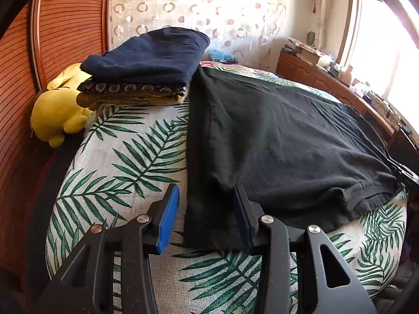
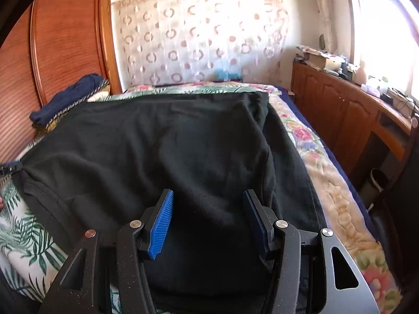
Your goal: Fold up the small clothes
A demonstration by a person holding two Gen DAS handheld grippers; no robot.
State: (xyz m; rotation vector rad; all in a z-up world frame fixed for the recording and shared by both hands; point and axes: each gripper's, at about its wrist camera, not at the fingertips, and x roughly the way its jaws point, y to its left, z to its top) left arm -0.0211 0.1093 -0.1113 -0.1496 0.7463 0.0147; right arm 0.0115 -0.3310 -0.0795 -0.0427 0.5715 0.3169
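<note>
We are holding both grippers, left [image 1: 207, 214] and right [image 2: 208, 222], with jaws apart over the black garment [image 1: 275, 130], gripping nothing.

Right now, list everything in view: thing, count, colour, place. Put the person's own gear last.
black garment: one, black, spread across the bed, its near edge at both grippers
folded clothes: one stack, navy on top, patterned and mustard layers below, far left of the bed beside the garment
plush toy: one, yellow, against the headboard left of the stack
leaf-print cover: one, white with green fronds, under the garment
floral blanket: one, cream with pink flowers, right side of the bed
headboard: one, brown wood, left
curtain: one, sheer white with ring pattern, far wall
cabinet: one, brown wood, cluttered top, under the window
left gripper: one, black with blue pads, open, straddling the garment's edge
right gripper: one, same colours, open over the garment
</note>
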